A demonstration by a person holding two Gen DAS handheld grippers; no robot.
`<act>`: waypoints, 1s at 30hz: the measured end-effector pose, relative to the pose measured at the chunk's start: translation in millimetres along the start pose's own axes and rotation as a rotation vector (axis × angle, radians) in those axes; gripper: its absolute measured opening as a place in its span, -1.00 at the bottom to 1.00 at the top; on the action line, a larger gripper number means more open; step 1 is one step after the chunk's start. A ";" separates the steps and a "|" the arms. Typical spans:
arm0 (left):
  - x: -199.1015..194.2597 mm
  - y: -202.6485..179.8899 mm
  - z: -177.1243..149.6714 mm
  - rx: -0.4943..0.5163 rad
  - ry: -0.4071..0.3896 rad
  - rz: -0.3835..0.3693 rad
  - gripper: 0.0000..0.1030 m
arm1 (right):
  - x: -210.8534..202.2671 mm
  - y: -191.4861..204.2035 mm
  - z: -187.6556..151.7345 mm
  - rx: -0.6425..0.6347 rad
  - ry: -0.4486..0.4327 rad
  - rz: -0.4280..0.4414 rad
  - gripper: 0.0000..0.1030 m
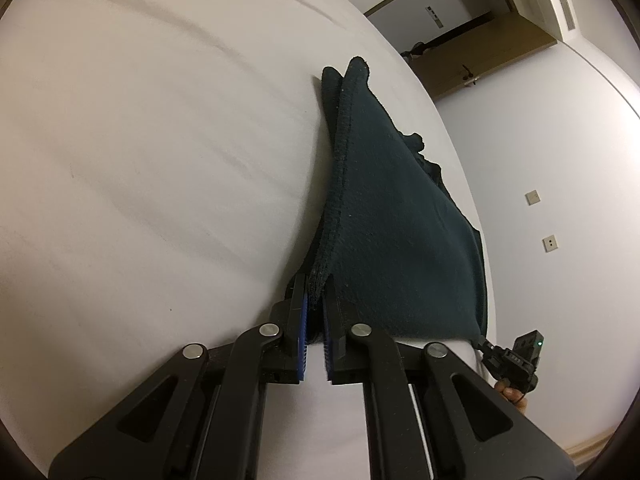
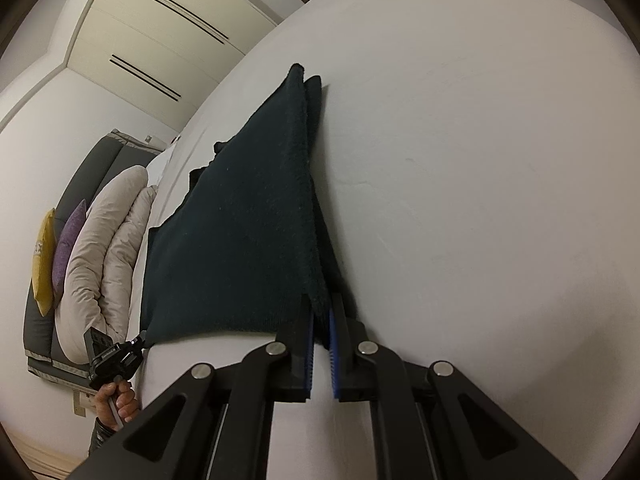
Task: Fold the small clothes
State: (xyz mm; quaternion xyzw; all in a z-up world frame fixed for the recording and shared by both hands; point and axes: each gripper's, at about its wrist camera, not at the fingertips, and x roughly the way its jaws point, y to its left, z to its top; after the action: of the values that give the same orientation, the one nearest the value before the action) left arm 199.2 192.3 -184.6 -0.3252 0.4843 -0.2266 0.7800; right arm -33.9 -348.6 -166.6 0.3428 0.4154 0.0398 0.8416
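Note:
A dark green knitted garment (image 1: 396, 216) lies doubled over on a white bed sheet (image 1: 160, 160). My left gripper (image 1: 316, 284) is shut on one corner of its folded edge, with the cloth pinched between the blue pads. In the right wrist view the same garment (image 2: 240, 232) stretches away from me, and my right gripper (image 2: 320, 308) is shut on its other near corner. Both corners are held just above the sheet (image 2: 480, 200). The far end of the garment rests on the bed.
The other hand-held gripper shows at the frame edge in each view, the right one (image 1: 516, 356) and the left one (image 2: 112, 356). Pillows and cushions (image 2: 100, 248) lie beside the bed. A wardrobe (image 2: 160, 40) and a wooden door (image 1: 480, 60) stand behind.

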 end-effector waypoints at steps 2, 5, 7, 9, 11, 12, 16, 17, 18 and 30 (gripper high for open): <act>-3.7 -1.5 0.1 -0.001 0.000 0.003 -0.87 | -3.3 -2.2 1.1 0.020 -0.008 0.026 -0.81; -20.7 -11.5 -0.1 0.030 -0.027 0.081 -0.86 | -22.5 -1.2 7.0 0.045 -0.065 -0.033 -0.12; -37.6 -24.6 0.2 0.083 -0.080 0.166 -0.86 | -43.8 1.7 13.8 0.048 -0.156 -0.096 0.01; -48.5 -43.0 3.1 0.147 -0.127 0.212 -0.86 | -54.3 11.4 22.8 0.039 -0.200 -0.097 0.01; -48.3 -74.4 12.1 0.238 -0.162 0.227 -0.86 | -48.9 38.9 36.7 -0.022 -0.200 -0.036 -0.14; -41.8 -91.3 17.6 0.284 -0.168 0.231 -0.86 | -41.0 54.5 41.3 -0.060 -0.184 -0.012 -0.16; 8.3 -144.1 38.8 0.423 -0.156 0.239 -0.86 | 25.8 126.5 61.7 -0.210 -0.081 0.125 -0.17; 24.9 -152.2 44.9 0.439 -0.151 0.255 -0.86 | 44.9 137.9 65.1 -0.222 -0.063 0.144 -0.17; 40.8 -156.7 50.3 0.449 -0.142 0.269 -0.86 | 68.3 148.8 69.9 -0.223 -0.038 0.156 -0.17; 105.1 -97.1 76.4 0.405 -0.102 0.336 -0.86 | 156.8 89.2 107.1 0.022 0.001 0.282 -1.00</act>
State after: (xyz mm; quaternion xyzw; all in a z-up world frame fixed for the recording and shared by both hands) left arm 309.4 77.4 -153.6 -0.0888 0.4363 -0.1695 0.8792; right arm 165.5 -283.7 -172.6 0.4069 0.3641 0.1532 0.8236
